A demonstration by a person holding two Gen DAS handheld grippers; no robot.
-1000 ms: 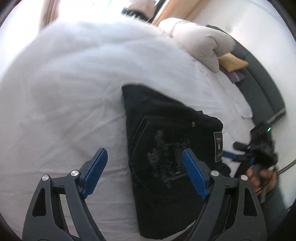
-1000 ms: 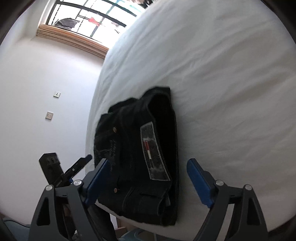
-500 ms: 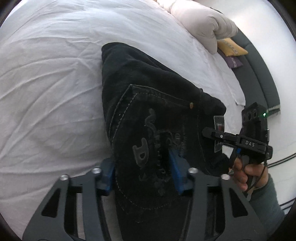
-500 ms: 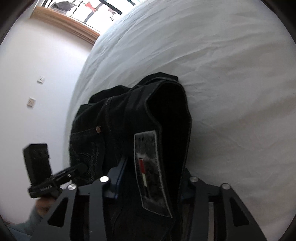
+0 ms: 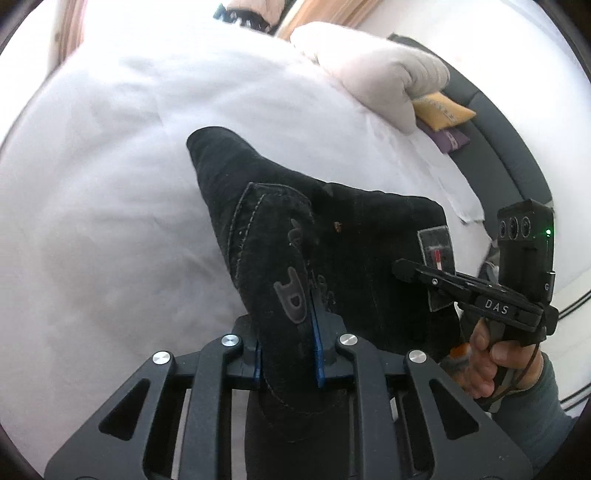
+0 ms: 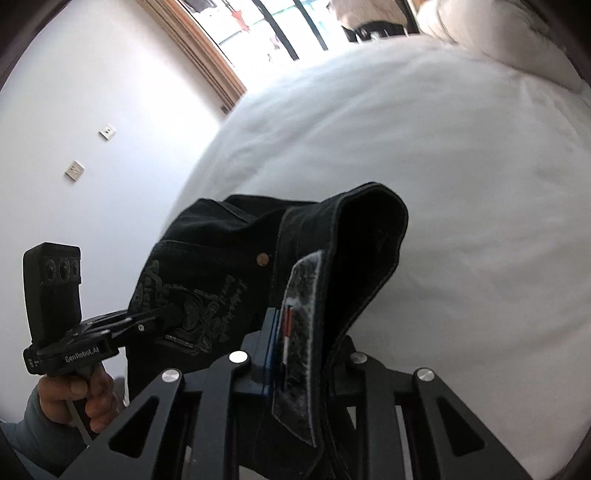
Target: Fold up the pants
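The folded black pants [image 5: 343,236] hang lifted above the white bed [image 5: 110,206]. My left gripper [image 5: 288,343] is shut on the near edge by the embroidered back pocket. My right gripper [image 6: 299,354] is shut on the waistband by the grey label patch [image 6: 299,332]. The right gripper also shows in the left wrist view [image 5: 402,266], gripping at the label. The left gripper shows in the right wrist view [image 6: 173,314], gripping the pocket side. The pants [image 6: 229,258] sag between the two grips.
A beige pillow [image 5: 373,77], a yellow cushion [image 5: 439,110] and a purple one [image 5: 450,138] lie by the dark headboard [image 5: 509,162]. A window [image 6: 280,26] and a white wall with sockets [image 6: 74,170] stand beyond the bed edge.
Both grippers were open above the pants lying on the bed. They closed on the pants' near edge and have lifted it off the sheet.
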